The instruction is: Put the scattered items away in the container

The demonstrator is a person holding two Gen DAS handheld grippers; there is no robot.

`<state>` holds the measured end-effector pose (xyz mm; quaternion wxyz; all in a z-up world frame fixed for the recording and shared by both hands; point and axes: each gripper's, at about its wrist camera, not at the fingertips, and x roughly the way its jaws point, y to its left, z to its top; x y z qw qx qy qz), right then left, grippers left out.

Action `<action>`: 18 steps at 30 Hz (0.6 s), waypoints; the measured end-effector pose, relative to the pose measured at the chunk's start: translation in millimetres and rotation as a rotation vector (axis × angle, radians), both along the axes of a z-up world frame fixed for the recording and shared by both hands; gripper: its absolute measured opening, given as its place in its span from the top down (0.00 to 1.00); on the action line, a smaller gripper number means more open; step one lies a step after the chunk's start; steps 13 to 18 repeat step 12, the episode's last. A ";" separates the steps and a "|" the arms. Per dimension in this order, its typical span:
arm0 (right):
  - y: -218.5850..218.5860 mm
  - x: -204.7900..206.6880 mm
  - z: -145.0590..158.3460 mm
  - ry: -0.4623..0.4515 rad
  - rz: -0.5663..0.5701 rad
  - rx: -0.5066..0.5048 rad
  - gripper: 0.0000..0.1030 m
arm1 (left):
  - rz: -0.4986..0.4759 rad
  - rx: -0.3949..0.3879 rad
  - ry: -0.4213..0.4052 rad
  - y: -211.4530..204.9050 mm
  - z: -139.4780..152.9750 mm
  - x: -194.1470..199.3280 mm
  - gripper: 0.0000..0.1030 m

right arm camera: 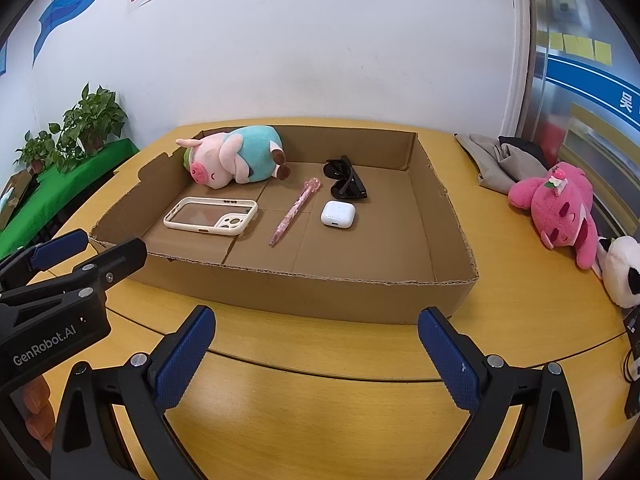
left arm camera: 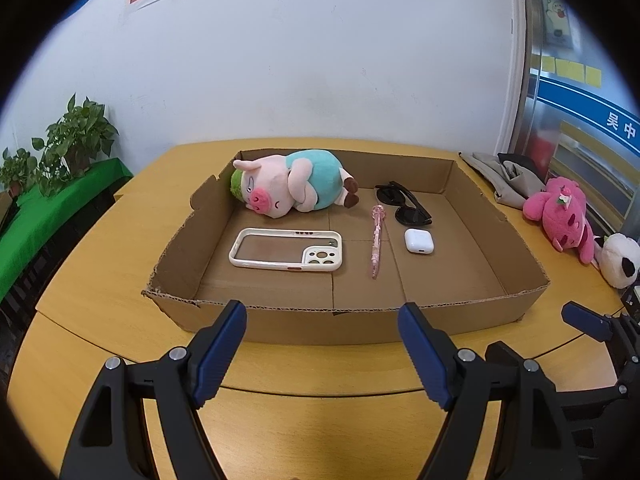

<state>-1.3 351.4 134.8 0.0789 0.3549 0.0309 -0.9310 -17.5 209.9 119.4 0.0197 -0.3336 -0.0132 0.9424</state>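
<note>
A shallow cardboard box [left arm camera: 360,322] [right arm camera: 360,296] lies on the yellow table. Inside it lie a plush pig [left arm camera: 292,184] [right arm camera: 234,156], a white phone case [left arm camera: 286,250] [right arm camera: 210,216], a pink pen [left arm camera: 377,240] [right arm camera: 296,210], black sunglasses [left arm camera: 404,204] [right arm camera: 346,180] and a white earbud case [left arm camera: 419,241] [right arm camera: 338,214]. My left gripper [left arm camera: 322,354] is open and empty, in front of the box's near wall. My right gripper [right arm camera: 316,356] is open and empty, also in front of the box.
A pink plush [left arm camera: 564,212] [right arm camera: 560,208], a panda plush [left arm camera: 620,260] [right arm camera: 624,272] and a grey cloth [left arm camera: 504,172] [right arm camera: 496,160] lie on the table right of the box. Potted plants [left arm camera: 76,136] [right arm camera: 88,124] stand on a green shelf at left.
</note>
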 end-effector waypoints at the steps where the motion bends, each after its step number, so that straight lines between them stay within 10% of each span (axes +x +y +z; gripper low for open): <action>1: -0.1 -0.4 -0.3 -0.001 0.002 -0.001 0.00 | -0.004 -0.003 -0.002 0.6 -0.6 0.0 0.24; 18: 1.7 -2.0 -1.7 0.003 -0.004 0.005 0.00 | 0.011 -0.052 0.008 7.0 -0.1 4.1 0.24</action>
